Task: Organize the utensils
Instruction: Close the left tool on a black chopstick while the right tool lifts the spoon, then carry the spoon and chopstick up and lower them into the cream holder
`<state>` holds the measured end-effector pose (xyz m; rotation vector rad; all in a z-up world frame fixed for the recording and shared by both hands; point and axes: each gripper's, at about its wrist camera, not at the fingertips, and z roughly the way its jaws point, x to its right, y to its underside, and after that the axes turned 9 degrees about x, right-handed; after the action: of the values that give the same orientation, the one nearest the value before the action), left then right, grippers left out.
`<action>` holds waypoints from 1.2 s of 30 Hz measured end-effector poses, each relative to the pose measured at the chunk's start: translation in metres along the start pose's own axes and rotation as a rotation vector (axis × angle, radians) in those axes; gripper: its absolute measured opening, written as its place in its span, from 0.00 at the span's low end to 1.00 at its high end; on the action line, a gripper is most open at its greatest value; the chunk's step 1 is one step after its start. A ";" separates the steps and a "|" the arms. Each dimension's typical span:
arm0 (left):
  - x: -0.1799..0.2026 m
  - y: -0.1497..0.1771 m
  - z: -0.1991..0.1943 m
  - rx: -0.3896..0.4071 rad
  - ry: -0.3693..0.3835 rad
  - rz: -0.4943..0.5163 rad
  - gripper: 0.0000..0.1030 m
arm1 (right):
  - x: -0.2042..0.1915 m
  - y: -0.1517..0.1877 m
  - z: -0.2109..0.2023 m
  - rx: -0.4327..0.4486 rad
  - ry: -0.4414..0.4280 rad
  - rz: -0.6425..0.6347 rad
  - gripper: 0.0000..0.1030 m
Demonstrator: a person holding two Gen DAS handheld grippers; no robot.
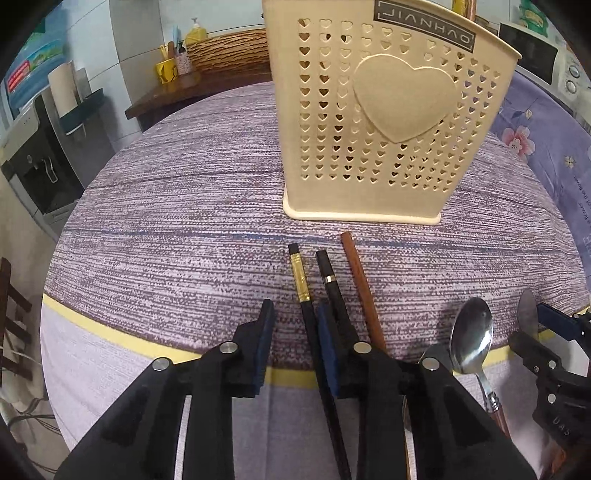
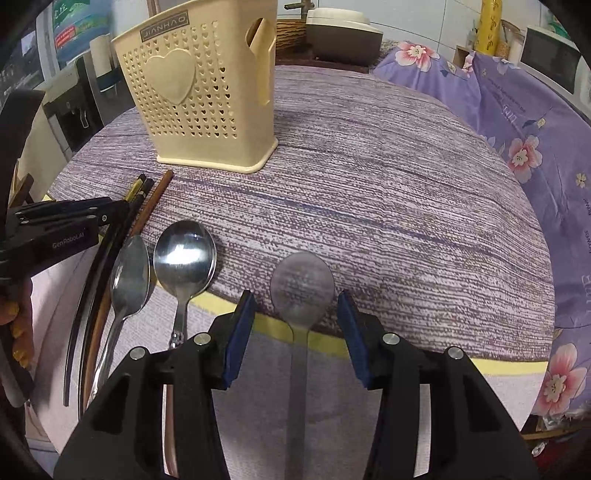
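A cream utensil holder [image 1: 388, 122] with heart holes stands on the round table; it also shows in the right wrist view [image 2: 207, 96]. Three chopsticks lie before it: one black with a gold band [image 1: 301, 280], one black [image 1: 330, 280] and one brown [image 1: 360, 280]. My left gripper [image 1: 295, 332] is open, and the gold-banded chopstick passes between its fingers. My right gripper [image 2: 295, 325] is open over a dull metal spoon [image 2: 302, 288], whose handle runs between the fingers. Two shiny spoons [image 2: 184, 254] [image 2: 129, 280] lie to its left.
The table has a purple striped cloth [image 2: 388, 192] with a yellow border. A floral purple cover [image 2: 517, 122] lies to the right. A rice cooker [image 2: 343, 33] and a wicker basket [image 1: 229, 51] stand behind. A water dispenser [image 1: 40, 155] is at the left.
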<state>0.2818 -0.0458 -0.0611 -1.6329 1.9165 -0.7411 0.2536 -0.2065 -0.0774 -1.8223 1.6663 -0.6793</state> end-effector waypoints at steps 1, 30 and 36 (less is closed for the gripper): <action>0.000 -0.001 0.001 -0.001 -0.001 -0.004 0.19 | -0.001 -0.001 0.002 -0.001 0.002 -0.006 0.46; -0.018 -0.030 -0.046 0.162 0.028 -0.072 0.08 | 0.010 -0.034 -0.053 0.165 -0.134 0.061 0.36; -0.034 -0.045 -0.109 0.300 0.070 -0.107 0.08 | 0.020 -0.055 -0.088 0.221 -0.204 0.106 0.36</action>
<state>0.2437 -0.0089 0.0491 -1.5467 1.6767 -1.0852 0.2325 -0.2295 0.0239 -1.5799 1.4803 -0.5851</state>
